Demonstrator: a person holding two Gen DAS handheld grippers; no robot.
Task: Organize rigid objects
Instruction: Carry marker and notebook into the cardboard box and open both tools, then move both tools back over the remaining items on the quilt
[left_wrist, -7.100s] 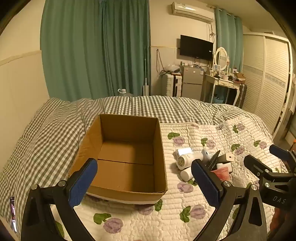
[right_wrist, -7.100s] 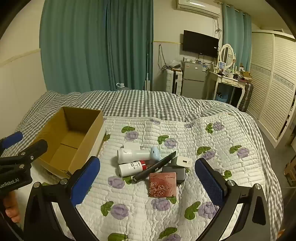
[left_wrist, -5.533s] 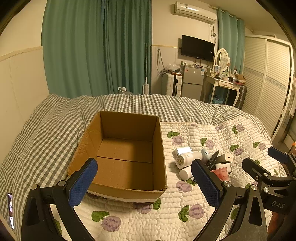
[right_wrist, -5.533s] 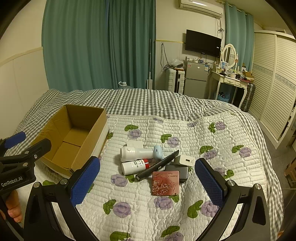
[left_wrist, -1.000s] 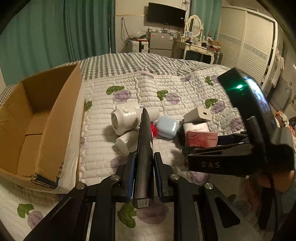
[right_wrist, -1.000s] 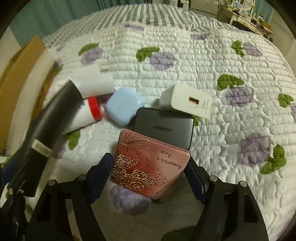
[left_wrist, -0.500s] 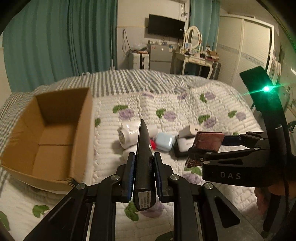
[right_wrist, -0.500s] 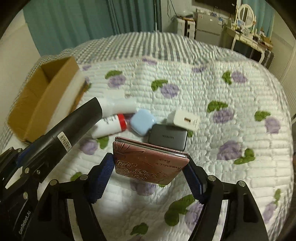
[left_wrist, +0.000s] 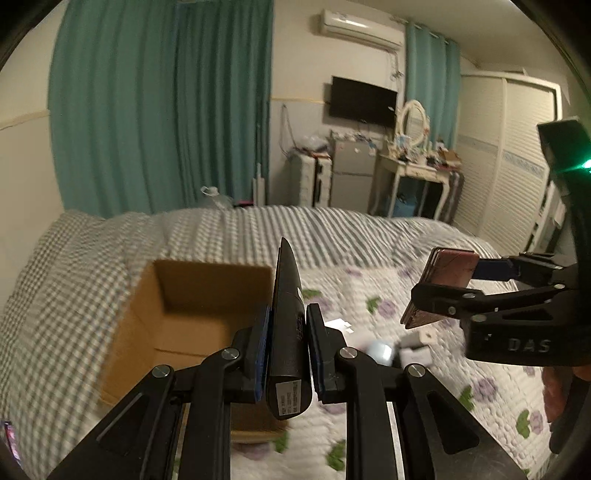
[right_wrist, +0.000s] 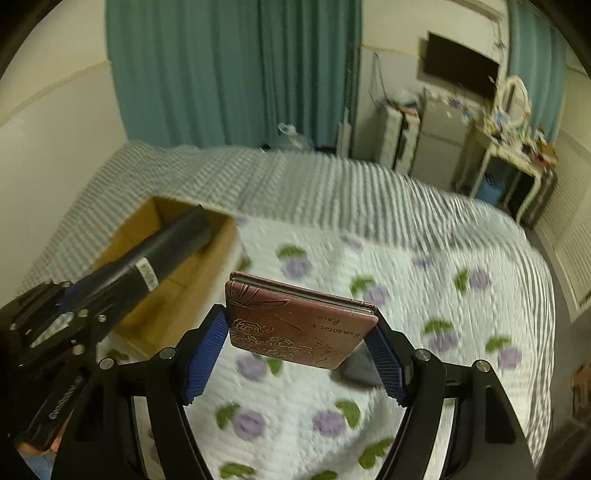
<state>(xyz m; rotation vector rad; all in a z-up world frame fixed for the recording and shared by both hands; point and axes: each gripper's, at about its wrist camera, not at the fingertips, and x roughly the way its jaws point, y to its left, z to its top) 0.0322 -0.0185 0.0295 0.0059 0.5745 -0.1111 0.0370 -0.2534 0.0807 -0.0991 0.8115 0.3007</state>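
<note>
My left gripper (left_wrist: 287, 343) is shut on a long black flat tool (left_wrist: 287, 317), held edge-up above the bed, with the open cardboard box (left_wrist: 192, 317) just beyond it to the left. The same black tool (right_wrist: 162, 254) shows at the left of the right wrist view, over the cardboard box (right_wrist: 173, 295). My right gripper (right_wrist: 295, 347) is shut on a pink rose-patterned tin (right_wrist: 295, 325), gripped by its two side edges and lifted off the quilt. From the left wrist view the pink tin (left_wrist: 447, 273) hangs at the right, in the right gripper (left_wrist: 443, 295).
A light blue case (left_wrist: 380, 349) and a white charger (left_wrist: 415, 354) lie blurred on the flowered quilt (right_wrist: 424, 280) between the grippers. A dark power bank (right_wrist: 360, 369) lies under the tin. A checked blanket covers the far bed; a dresser and wardrobe stand at the right.
Both grippers have risen well above the quilt, each carrying its object. The box now sits nearer the middle of the left wrist view. Earlier both grippers were open and empty.
</note>
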